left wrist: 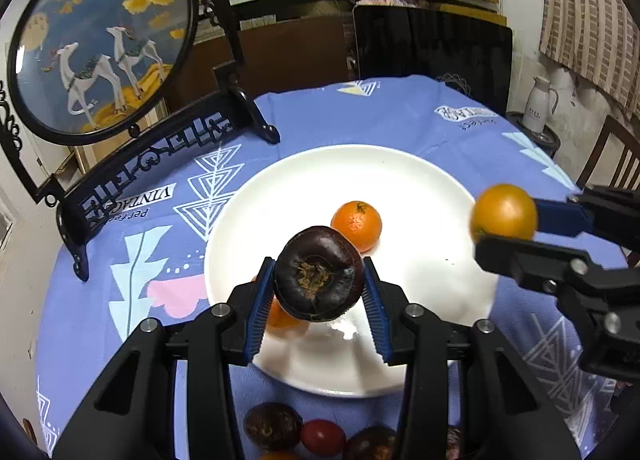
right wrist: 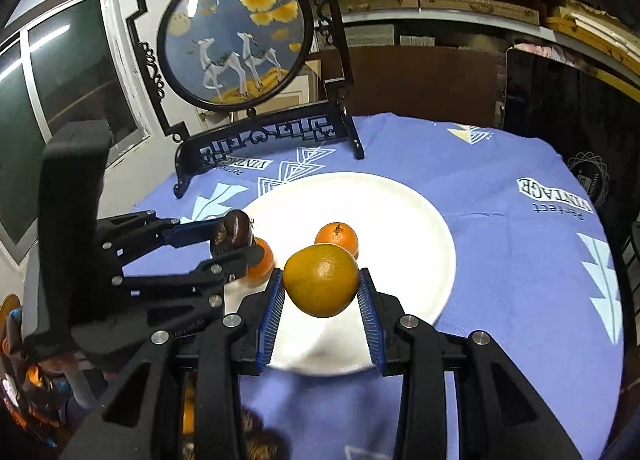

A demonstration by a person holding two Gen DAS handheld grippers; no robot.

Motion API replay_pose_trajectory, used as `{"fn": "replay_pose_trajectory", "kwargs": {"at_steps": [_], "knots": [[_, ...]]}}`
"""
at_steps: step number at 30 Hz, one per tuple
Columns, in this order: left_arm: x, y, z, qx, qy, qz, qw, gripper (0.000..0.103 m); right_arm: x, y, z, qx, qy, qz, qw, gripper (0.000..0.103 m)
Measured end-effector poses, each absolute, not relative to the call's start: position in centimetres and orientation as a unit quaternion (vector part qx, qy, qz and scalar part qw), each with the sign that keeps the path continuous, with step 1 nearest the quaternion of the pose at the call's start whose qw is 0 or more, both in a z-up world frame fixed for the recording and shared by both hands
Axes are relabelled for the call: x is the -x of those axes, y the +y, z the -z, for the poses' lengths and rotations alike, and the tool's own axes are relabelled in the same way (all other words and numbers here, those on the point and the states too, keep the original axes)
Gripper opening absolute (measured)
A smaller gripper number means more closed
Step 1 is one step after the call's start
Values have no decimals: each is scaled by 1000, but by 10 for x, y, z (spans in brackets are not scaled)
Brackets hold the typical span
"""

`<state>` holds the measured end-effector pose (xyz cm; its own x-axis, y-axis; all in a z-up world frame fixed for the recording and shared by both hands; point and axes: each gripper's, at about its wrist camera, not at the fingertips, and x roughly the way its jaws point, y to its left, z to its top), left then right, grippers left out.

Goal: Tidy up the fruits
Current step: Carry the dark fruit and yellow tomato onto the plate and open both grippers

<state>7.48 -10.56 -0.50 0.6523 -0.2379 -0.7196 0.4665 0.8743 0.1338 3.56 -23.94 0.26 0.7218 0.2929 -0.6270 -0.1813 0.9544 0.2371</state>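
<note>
Left wrist view alone shows the fruits still lying on the cloth (left wrist: pixel 360 116) near the camera: a dark fruit (left wrist: pixel 272 426), a red fruit (left wrist: pixel 323 437) and another dark one, all partly cut off by the frame edge and the gripper body; the right wrist view shows only blurred dark shapes there. The right wrist view alone shows a window (right wrist: pixel 60 72) at the left and the person's sleeve low at the left edge. Both show the white plate (left wrist: pixel 400 180) on the blue cloth, with the round deer screen (left wrist: pixel 100 40) standing behind it. The left gripper (left wrist: pixel 318 280) is closed partway on a passion fruit (left wrist: pixel 318 274), its blue pads pressed on both sides, held above the plate's near edge. The right gripper (right wrist: pixel 322 284) is likewise closed partway on an orange (right wrist: pixel 322 280), pads against each side, held over the plate; in the left view it appears at the right over the plate's rim, slightly blurred. On the plate lies a mandarin (left wrist: pixel 357 225) near the middle. A second mandarin (right wrist: pixel 260 262) sits at the plate's left edge, mostly hidden behind the passion fruit and left fingers in both views. Whether the held fruits touch the plate cannot be told
</note>
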Motion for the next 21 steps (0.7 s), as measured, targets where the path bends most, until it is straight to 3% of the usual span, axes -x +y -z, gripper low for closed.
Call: {"fn": "replay_pose_trajectory", "kwargs": {"at_steps": [12,14,16,21], "knots": [[-90,-113,19,-170,372,191,892,42,-71,-238,22,-91,374,-129,914,38],[-91,-115,19,-173,368,192,893,44,-75,-238,23,-91,378,-126,913,42],[-91,-116,19,-173,366,187,895,56,-74,-241,22,-96,370,-116,917,52],[-86,-111,17,-171,358,184,900,62,-60,-245,22,-109,369,-119,916,52]]}}
